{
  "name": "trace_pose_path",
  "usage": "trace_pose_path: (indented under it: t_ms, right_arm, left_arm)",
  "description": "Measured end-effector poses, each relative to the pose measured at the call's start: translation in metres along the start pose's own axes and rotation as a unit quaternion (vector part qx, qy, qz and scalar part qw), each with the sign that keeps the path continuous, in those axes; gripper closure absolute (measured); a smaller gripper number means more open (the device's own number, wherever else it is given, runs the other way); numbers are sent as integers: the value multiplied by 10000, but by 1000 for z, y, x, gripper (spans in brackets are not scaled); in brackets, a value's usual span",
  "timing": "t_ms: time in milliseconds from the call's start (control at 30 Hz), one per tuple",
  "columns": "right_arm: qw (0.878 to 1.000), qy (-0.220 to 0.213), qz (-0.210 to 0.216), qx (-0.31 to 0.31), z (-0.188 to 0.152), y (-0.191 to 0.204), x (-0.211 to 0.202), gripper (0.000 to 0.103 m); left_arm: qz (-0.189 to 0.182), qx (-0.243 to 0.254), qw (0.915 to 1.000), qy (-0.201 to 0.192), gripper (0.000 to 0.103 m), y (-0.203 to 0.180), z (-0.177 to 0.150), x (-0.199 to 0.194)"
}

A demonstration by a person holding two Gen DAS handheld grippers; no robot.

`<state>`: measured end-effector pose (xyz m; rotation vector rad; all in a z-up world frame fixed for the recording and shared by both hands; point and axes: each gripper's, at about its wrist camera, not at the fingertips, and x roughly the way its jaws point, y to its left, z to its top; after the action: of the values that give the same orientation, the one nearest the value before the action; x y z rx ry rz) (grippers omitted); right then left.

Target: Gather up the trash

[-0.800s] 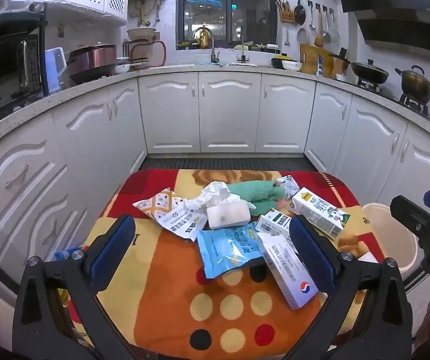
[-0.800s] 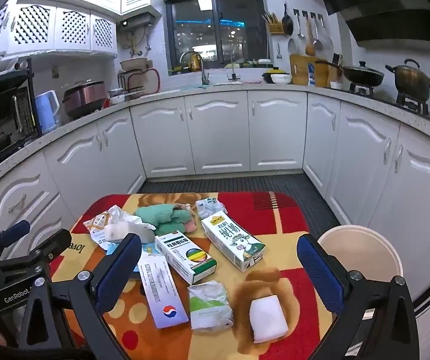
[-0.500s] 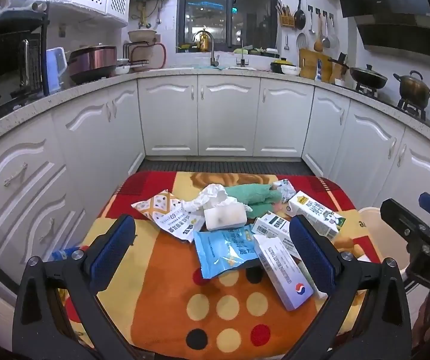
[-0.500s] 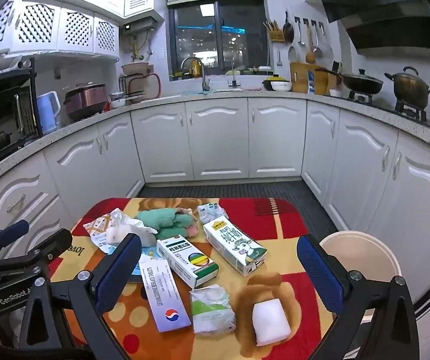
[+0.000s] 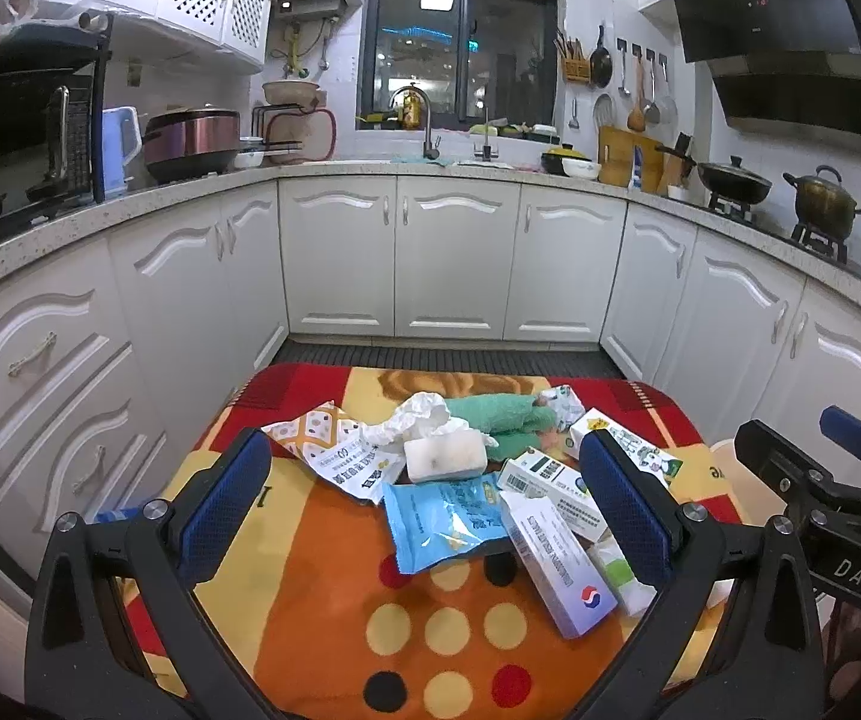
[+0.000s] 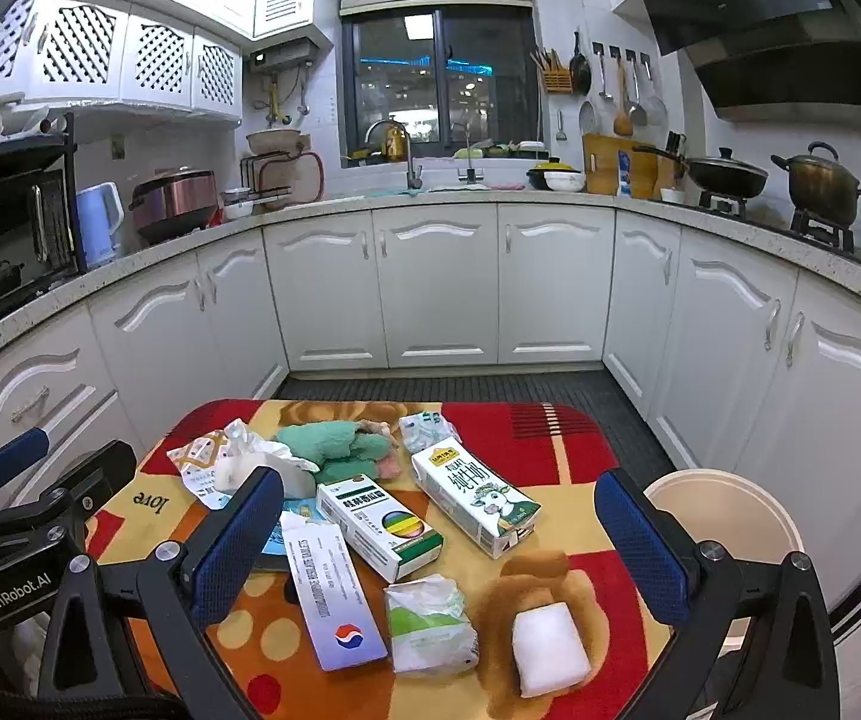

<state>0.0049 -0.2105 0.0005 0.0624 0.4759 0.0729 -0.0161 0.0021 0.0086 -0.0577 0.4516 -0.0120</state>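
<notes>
Trash lies on a small table with a colourful cloth (image 5: 322, 588) (image 6: 550, 438). There is a milk carton (image 6: 472, 495), a green-and-white box (image 6: 379, 519), a long white box (image 6: 331, 597) (image 5: 556, 558), a blue wrapper (image 5: 442, 519), a white pack (image 6: 547, 648), a crumpled green-white wrapper (image 6: 430, 624), a green cloth (image 6: 334, 447) and tissue (image 5: 415, 420). My left gripper (image 5: 424, 504) is open above the table's near side. My right gripper (image 6: 439, 546) is open above the boxes. Both are empty.
A beige bin (image 6: 724, 516) stands on the floor right of the table. White kitchen cabinets (image 6: 436, 288) ring the room. The other gripper shows at each view's edge: the right one (image 5: 820, 492) and the left one (image 6: 28, 510).
Both grippers have pulled back and risen a little, so the table looks slightly smaller and lower. Nothing on the table has moved.
</notes>
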Motion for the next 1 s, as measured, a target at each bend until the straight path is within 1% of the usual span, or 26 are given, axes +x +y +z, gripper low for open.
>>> trace_pose_path:
  t_ms: [167, 633, 1000]
  right_arm:
    - [10000, -32, 31, 46, 0, 1, 1, 0]
    - [10000, -44, 42, 64, -3, 2, 4, 0]
    - [9999, -89, 37, 48, 0, 4, 3, 0]
  left_arm:
    - [5, 1, 10000, -62, 1, -1, 0, -1]
    - [-42, -160, 9998, -87, 1, 3, 3, -2]
    - [-65, -190, 9997, -120, 1, 5, 5, -3]
